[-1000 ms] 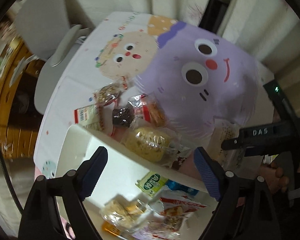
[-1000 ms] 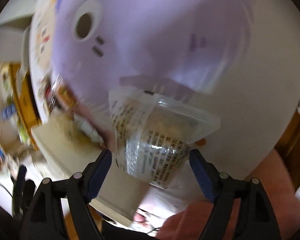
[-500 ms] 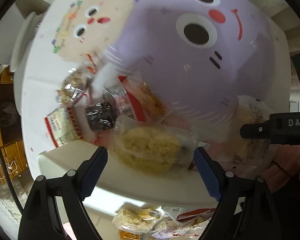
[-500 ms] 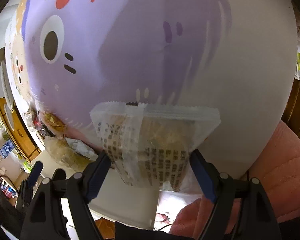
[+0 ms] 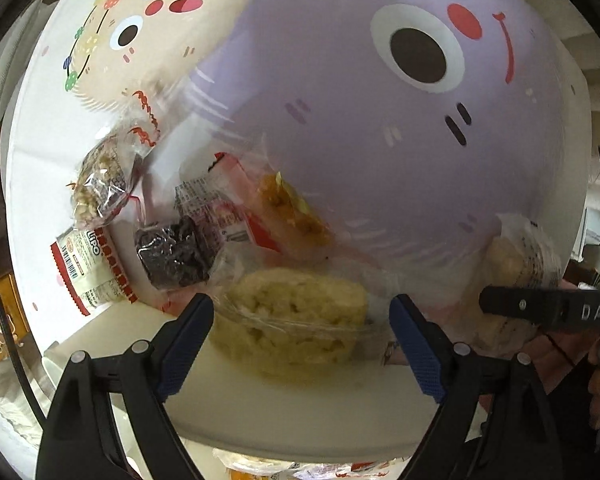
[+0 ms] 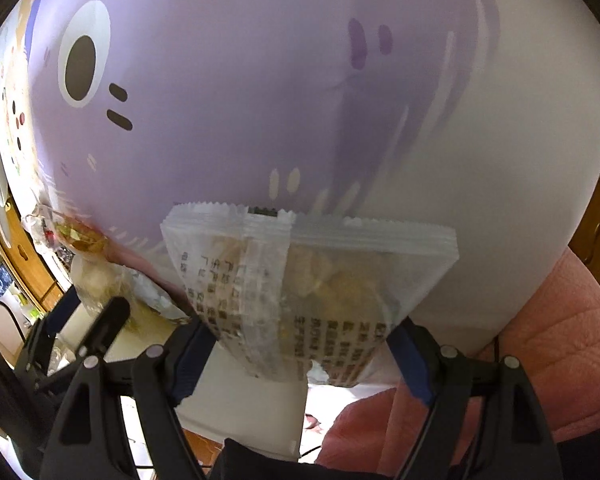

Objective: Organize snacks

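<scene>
Left wrist view: the left gripper [image 5: 300,344] stands wide open, holding nothing, around the yellow rice cake [image 5: 296,320] by the white bin [image 5: 300,404]; a dark snack [image 5: 174,254] lies beyond.

Right wrist view: the right gripper [image 6: 300,360], jaws spread, flanks the printed clear packet [image 6: 300,292]; grip uncertain.

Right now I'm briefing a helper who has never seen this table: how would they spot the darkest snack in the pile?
Start at the purple cat face printed on the tablecloth and drop to the snack pile at its lower left edge. The dark snack sits between the red-and-white Lipo packet and the pale rice cake. It alone is a near-black block in clear wrap.
</scene>
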`<control>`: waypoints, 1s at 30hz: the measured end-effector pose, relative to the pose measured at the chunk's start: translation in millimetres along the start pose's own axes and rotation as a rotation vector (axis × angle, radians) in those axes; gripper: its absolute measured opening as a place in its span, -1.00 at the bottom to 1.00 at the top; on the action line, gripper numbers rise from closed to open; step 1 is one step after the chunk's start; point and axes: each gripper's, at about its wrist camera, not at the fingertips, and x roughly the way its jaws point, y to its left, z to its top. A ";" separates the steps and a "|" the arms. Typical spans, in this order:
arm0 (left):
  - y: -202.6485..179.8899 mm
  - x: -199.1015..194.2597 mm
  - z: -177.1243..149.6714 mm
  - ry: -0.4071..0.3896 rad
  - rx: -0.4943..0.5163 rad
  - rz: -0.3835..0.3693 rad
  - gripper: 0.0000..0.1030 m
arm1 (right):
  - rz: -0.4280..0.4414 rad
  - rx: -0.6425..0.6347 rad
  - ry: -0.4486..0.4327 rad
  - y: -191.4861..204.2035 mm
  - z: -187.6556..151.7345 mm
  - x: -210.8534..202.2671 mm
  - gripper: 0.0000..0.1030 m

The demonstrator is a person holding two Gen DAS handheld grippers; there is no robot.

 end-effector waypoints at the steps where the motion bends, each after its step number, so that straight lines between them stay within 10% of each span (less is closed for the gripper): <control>1: 0.9 1.6 1.0 0.003 -0.004 -0.002 0.73 | -0.001 -0.001 0.003 1.4 0.4 0.8 0.58; 30: 16.5 -39.9 -4.5 -0.071 -0.233 0.099 0.10 | 0.054 -0.116 -0.058 6.8 -9.3 -14.7 0.20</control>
